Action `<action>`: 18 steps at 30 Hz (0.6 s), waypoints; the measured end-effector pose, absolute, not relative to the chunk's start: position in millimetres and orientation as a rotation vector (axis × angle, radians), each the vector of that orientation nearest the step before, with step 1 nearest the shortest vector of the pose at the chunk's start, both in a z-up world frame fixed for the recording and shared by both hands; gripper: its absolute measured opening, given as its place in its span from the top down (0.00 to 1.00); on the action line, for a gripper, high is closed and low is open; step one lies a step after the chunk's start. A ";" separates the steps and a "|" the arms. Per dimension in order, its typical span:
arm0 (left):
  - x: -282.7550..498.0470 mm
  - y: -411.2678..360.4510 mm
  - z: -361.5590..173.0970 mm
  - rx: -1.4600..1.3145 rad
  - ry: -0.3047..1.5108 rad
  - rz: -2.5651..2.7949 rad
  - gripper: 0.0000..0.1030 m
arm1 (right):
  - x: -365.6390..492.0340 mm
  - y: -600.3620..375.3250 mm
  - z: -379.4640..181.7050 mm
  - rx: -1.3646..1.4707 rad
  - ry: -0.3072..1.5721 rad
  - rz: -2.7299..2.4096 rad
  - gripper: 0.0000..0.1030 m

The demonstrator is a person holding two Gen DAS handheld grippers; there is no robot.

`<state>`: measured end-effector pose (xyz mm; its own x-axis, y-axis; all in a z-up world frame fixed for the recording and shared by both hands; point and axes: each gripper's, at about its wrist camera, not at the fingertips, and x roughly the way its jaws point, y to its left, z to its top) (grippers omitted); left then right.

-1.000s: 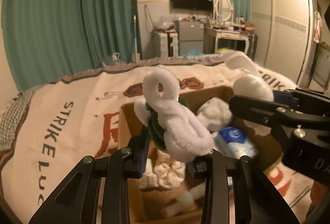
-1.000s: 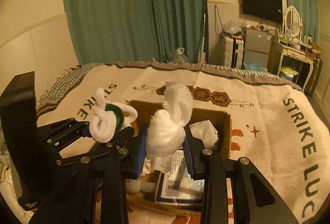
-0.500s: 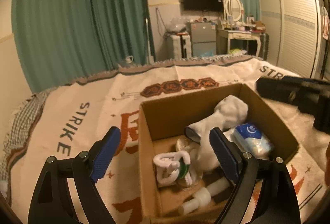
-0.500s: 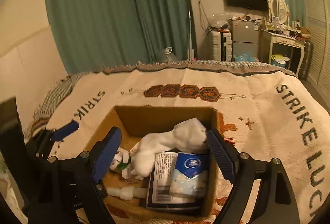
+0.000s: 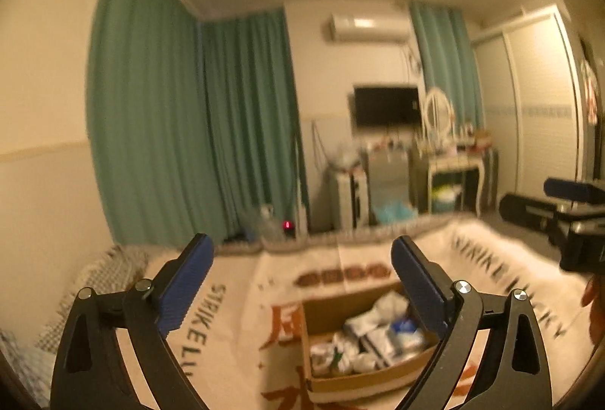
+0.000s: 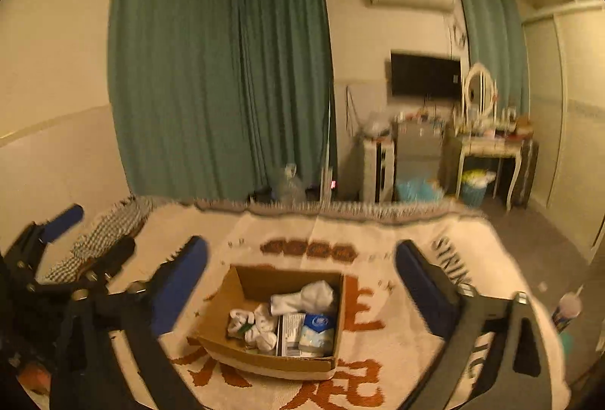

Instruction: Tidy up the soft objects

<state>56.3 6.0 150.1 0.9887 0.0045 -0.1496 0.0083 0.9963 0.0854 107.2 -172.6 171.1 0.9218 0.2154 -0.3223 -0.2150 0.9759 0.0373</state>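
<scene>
**Box packed on the bed**

Green curtains [image 6: 223,88] hang behind the blanket [image 6: 397,232] on the bed. I hold my left gripper [image 5: 302,281] spread wide with nothing between its blue pads, and my right gripper [image 6: 302,281] just as wide, also empty. Both hover above the cardboard box [image 6: 264,359], where the white sock [image 6: 306,296], the fluffy toy [image 6: 253,327] and the tissue pack [image 6: 315,328] lie together.

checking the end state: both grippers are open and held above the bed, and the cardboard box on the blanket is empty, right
Not quite. The cardboard box is not empty: the right wrist view shows white soft items and a blue packet inside it. The left gripper and right gripper are indeed open above the blanket.
</scene>
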 end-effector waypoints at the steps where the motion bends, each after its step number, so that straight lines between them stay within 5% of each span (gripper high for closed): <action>1: 43.9 8.0 159.8 0.074 0.129 0.000 0.05 | 92.0 -172.9 182.4 -0.012 0.302 0.217 0.00; 9: -20.9 18.7 185.5 0.011 -0.009 0.051 0.03 | 14.9 -182.3 216.1 -0.003 0.186 0.237 0.00; 18: -18.9 13.7 124.9 0.026 0.093 0.042 0.03 | -3.4 -183.1 147.8 -0.021 0.179 0.197 0.00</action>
<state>-18.9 13.7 124.9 0.9948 0.0427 -0.0919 -0.0404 0.9988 0.0274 -3.4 -183.1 147.8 0.9649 0.1926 -0.1786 -0.1963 0.9805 -0.0034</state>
